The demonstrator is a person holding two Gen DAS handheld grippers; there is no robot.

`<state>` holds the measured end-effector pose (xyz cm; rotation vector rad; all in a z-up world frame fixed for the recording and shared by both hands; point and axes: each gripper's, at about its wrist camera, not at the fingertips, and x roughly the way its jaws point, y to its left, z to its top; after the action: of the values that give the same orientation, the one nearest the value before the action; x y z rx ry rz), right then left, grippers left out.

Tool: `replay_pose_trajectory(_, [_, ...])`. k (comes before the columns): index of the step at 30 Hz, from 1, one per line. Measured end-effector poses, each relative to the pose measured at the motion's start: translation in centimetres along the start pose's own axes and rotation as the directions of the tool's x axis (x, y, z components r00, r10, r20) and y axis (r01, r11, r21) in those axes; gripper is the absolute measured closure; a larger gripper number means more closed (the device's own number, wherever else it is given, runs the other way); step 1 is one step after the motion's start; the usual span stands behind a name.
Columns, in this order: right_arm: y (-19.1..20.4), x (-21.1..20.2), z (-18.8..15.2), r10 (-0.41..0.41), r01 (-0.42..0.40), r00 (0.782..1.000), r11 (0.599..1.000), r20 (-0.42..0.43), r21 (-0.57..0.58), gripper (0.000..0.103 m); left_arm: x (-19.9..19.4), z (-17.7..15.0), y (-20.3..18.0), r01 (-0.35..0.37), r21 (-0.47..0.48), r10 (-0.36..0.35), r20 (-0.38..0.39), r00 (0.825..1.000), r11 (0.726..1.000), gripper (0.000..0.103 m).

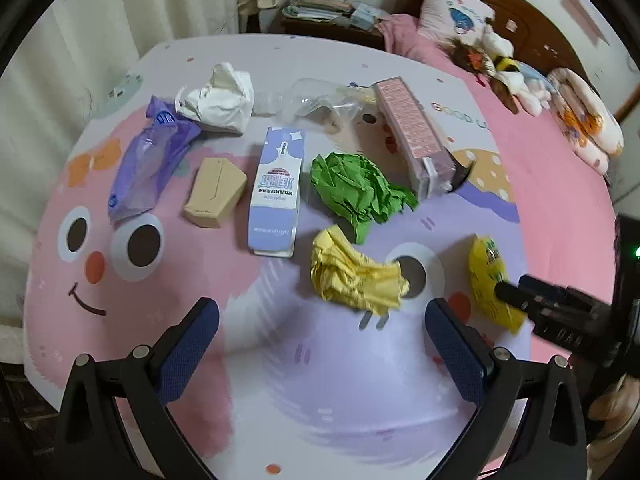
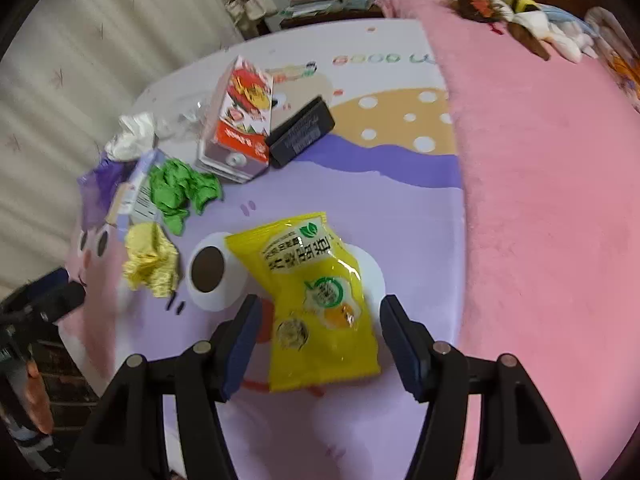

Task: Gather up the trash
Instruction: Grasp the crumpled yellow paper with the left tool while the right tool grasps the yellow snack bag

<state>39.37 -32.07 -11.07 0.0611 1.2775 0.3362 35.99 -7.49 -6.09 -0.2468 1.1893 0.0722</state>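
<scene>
Trash lies on a cartoon-print mat (image 1: 340, 380). My right gripper (image 2: 316, 312) is open with its fingers on either side of a yellow snack packet (image 2: 316, 300), which lies flat on the mat; the packet also shows in the left wrist view (image 1: 490, 280). My left gripper (image 1: 322, 316) is open and empty, just short of a crumpled yellow paper (image 1: 356, 276). Beyond it lie a crumpled green paper (image 1: 356, 188), a lilac carton (image 1: 276, 188), a tan box (image 1: 214, 192), a purple bag (image 1: 148, 160), white crumpled paper (image 1: 220, 100), clear plastic (image 1: 316, 100) and a pink carton (image 1: 416, 136).
A black flat object (image 2: 300, 132) lies beside the pink carton. A pink blanket (image 2: 540, 200) covers the bed to the right, with plush toys (image 1: 500, 64) and a pillow (image 1: 456, 8) at the back. A curtain (image 1: 80, 60) hangs on the left; a cluttered nightstand (image 1: 320, 8) stands behind.
</scene>
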Motion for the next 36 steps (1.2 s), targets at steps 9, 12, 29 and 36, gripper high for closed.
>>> replay_pose_trajectory(9, [1.9,1.7,0.2,-0.021,0.022,1.0,0.99,0.011,-0.142,0.057,3.5,1.5,0.7,0.01,-0.129,-0.018,-0.057,0.998,0.992,0.001])
replay_pose_trajectory(12, [2.3,1.7,0.2,0.006,-0.004,1.0,0.989,0.008,-0.145,0.067,4.5,1.7,1.1,0.011,-0.181,-0.024,-0.07,0.997,0.983,0.004])
replay_pose_trajectory(29, [3.7,1.6,-0.8,0.07,-0.073,0.997,0.982,-0.023,-0.173,0.083,8.1,1.7,-2.1,-0.067,-0.053,0.063,-0.088,0.994,0.996,0.069])
replay_pose_trajectory(36, [5.0,0.8,-1.8,0.099,-0.101,0.995,0.981,-0.023,-0.165,0.083,5.4,-0.1,-2.6,-0.063,0.011,0.063,-0.059,0.996,0.998,0.074])
